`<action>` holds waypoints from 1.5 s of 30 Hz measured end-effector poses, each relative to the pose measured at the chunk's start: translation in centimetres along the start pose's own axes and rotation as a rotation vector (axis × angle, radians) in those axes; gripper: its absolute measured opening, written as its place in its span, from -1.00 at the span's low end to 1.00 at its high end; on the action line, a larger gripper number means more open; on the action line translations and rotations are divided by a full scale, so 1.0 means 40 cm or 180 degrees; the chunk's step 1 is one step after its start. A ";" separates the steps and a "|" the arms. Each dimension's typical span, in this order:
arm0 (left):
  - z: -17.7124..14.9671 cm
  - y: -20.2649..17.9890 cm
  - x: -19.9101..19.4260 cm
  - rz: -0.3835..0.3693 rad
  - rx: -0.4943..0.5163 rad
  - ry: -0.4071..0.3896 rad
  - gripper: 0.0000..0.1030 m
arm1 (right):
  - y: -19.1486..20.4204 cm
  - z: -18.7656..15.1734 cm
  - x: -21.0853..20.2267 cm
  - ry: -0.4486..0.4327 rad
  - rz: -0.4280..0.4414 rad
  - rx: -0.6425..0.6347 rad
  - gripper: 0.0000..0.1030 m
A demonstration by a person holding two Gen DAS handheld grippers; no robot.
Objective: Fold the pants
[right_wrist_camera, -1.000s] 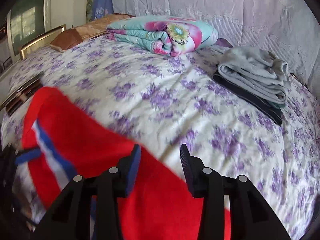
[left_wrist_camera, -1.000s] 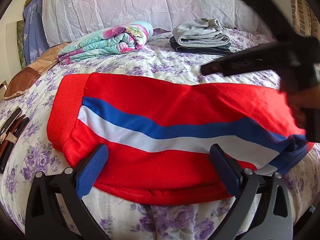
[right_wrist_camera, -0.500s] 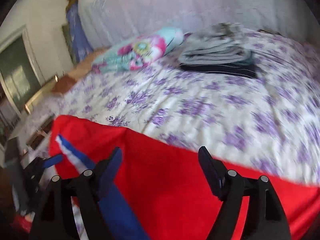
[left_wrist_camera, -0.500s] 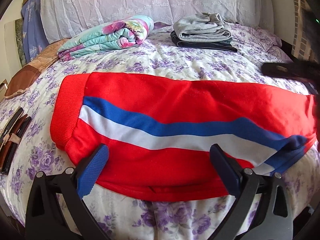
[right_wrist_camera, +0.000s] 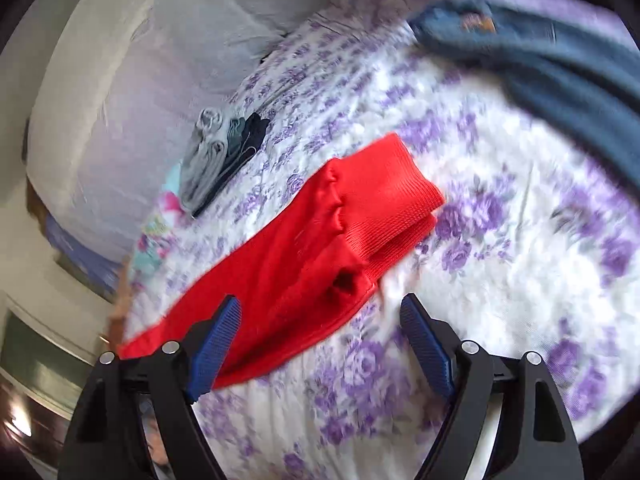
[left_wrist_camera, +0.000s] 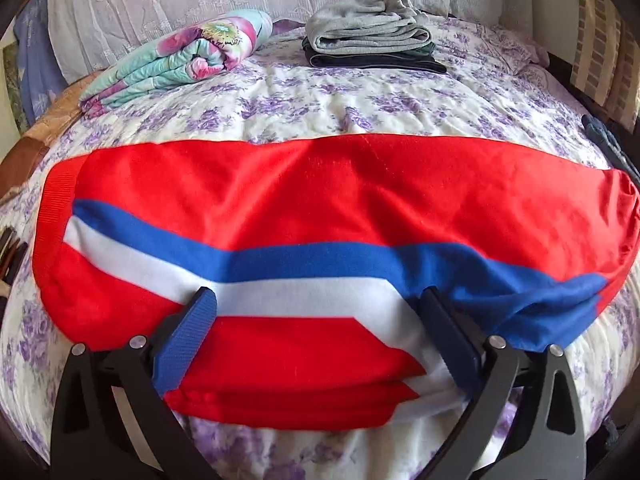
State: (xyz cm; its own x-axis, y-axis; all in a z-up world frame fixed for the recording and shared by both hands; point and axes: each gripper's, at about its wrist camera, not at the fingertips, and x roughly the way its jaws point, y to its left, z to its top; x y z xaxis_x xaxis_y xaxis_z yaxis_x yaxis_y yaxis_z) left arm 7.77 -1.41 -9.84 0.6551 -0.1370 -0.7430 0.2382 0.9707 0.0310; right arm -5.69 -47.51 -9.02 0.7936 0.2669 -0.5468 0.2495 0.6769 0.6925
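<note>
Bed (left_wrist_camera: 360,96) under a white cover printed with purple flowers. Directly on it: red pants (left_wrist_camera: 320,208) with blue and white stripes, stretched sideways across the near part; rolled floral quilt (left_wrist_camera: 180,56) far left; stack of folded grey and dark clothes (left_wrist_camera: 372,40) beside it; blue denim garment (right_wrist_camera: 560,64) near the pants' ribbed cuff.
</note>
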 end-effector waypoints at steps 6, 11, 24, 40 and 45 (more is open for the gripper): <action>-0.028 0.009 -0.027 0.0040 -0.0006 -0.0165 0.91 | -0.028 0.051 0.055 -0.0308 0.0159 0.0193 0.67; 0.017 -0.023 -0.086 -0.0168 -0.0101 -0.0270 0.91 | -0.013 0.023 0.062 -0.0581 -0.0223 -0.0160 0.27; 0.024 -0.194 0.013 -0.0161 0.0170 0.0038 0.92 | -0.026 0.010 0.050 -0.0700 -0.0314 -0.0324 0.00; -0.014 -0.011 -0.116 0.0060 -0.0181 -0.0320 0.92 | -0.013 0.009 0.052 -0.0741 -0.0430 -0.0394 -0.07; -0.054 0.266 -0.144 0.0052 -0.1105 -0.0227 0.92 | 0.050 0.000 0.027 -0.0947 -0.0523 -0.0570 -0.28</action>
State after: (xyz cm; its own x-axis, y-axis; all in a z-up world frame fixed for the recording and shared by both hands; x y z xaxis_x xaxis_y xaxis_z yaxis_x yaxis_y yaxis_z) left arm 4.98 10.12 -6.66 0.7081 -0.1223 -0.6954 -0.0228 0.9804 -0.1957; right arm -4.35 -45.85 -8.21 0.8840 -0.0483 -0.4649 0.3069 0.8102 0.4994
